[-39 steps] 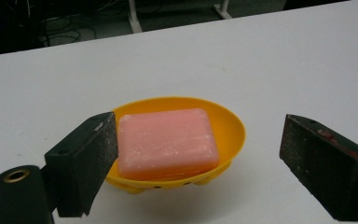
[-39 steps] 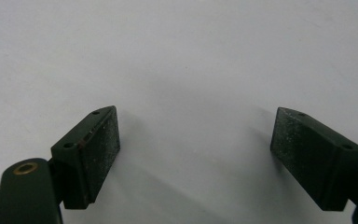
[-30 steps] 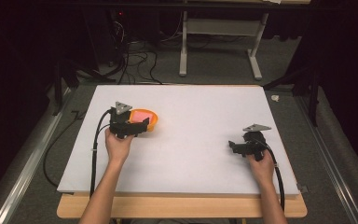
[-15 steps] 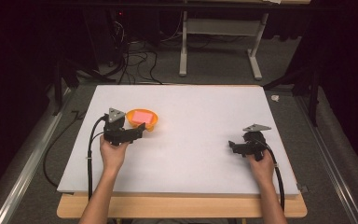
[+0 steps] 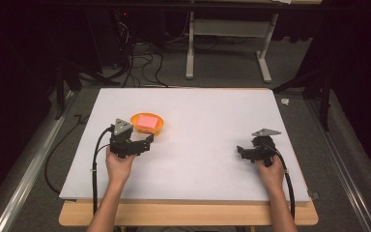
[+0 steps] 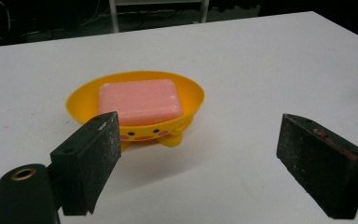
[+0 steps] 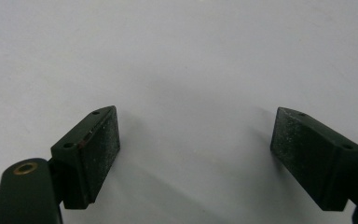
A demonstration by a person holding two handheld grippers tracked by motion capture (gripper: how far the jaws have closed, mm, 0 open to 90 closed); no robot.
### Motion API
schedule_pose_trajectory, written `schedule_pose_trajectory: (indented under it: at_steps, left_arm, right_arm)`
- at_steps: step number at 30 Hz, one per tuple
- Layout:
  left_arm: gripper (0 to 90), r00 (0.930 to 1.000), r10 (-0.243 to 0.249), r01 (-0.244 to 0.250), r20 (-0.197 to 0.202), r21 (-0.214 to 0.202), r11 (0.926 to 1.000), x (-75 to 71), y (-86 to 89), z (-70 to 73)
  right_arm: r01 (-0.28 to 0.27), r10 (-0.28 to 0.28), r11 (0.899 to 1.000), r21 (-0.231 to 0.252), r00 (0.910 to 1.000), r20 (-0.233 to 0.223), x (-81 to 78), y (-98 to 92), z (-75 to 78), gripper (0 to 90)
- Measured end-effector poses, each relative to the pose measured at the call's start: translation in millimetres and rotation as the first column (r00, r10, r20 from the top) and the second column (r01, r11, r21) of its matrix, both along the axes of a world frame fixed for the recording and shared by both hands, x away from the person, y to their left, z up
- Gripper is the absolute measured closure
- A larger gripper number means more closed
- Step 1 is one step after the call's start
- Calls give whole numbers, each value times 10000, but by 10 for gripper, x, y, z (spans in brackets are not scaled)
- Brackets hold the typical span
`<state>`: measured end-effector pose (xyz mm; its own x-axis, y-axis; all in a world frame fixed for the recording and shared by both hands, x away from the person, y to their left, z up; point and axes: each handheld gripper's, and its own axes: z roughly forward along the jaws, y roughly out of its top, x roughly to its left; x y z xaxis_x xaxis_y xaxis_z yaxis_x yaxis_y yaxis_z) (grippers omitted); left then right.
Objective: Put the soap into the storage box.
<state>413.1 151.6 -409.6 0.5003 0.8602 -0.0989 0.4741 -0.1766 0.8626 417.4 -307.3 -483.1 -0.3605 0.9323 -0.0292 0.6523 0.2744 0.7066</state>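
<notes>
**Soap dish at the left, both hand-held grippers spread wide**

At the far left of the high view a black cable trails from the left hand-held gripper down past the person's forearm. That hand-held gripper is matte black, with a grey three-cornered plate on top, and is held in the left hand. Its jaws stand wide apart with nothing between them; in the left gripper view the pads are flat, rectangular and rough, speckled with pale scuffs.

Just beyond its tips, near but not touching, sits the soap dish on the white table. The dish is an oval of glossy yellow-orange plastic with a thin flared rim, standing upright on short rounded feet, and a small cartoon face with dark eyes and pink cheeks is printed on its near wall. Inside lies a pink bar of soap, a rounded rectangle with a dull, faintly streaked top, flat in the dish.

The table is smooth and matte, on a pale wooden base.

Well apart at the right, the right hand-held gripper rests low over the bare table in the right hand. Its jaws also stand wide apart and hold nothing; the right gripper view shows the same gritty black pads above the plain white surface.
</notes>
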Motion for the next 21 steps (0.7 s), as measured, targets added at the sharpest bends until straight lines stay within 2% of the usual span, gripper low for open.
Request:
schedule_pose_trajectory:
  at_steps: [4, 13, 20, 21]
  left_arm:
    - [147, 9998, -163, 163, -64, -22, 9999, -38, -44, -50]
    - [148, 9973, -619, 636, -405, 416, 9971, -76, -168, -218]
    - [149, 9911, -960, 1033, -918, 792, 9915, -77, -276, -419]
    - [149, 9891, -993, 1098, -1084, 953, 9894, -68, -295, -461]
  right_arm:
    - [5, -5, 10000, 4, 10000, -5, 0, 0, 0, 161]
    - [-3, 3, 10000, -3, 10000, -15, -1, 0, 1, 161]
    - [4, -4, 10000, -3, 10000, -5, -1, 1, 0, 161]
    - [-2, 2, 10000, -3, 10000, -20, -1, 0, 1, 161]
